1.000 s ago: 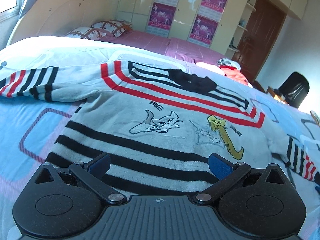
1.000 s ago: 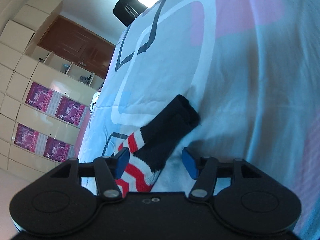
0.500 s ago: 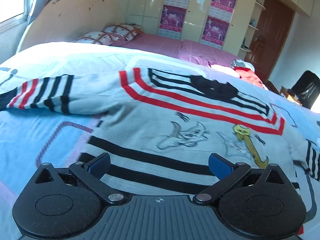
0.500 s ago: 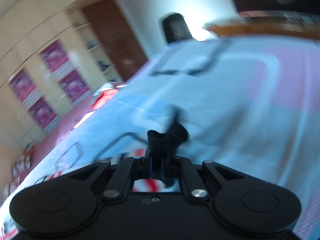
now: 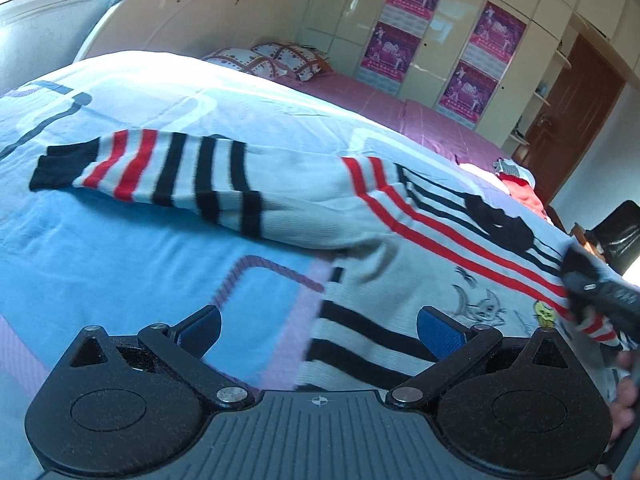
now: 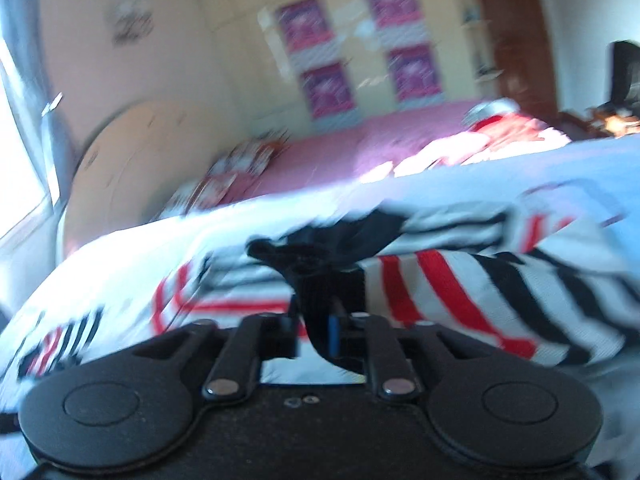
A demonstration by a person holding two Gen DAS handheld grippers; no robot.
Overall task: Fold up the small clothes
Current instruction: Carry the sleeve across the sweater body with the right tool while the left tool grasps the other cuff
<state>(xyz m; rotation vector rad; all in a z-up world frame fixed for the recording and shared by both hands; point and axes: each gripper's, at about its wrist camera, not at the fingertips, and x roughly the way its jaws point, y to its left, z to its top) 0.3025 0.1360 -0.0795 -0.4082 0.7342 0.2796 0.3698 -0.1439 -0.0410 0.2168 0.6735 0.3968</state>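
Sweater point(image 5: 400, 248) lies on the quilt point(image 5: 120, 264), one sleeve point(image 5: 160, 172) stretching toward ten o'clock. Pillows point(image 5: 272, 60) sit behind at twelve, before the headboard point(image 5: 192, 12). Wardrobe point(image 5: 460, 28) at one, door point(image 5: 576, 120) at two.

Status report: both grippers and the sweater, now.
Left gripper open, empty, over sweater hem. Right gripper shut on black cuff, sleeve lifted. Nothing blocking.
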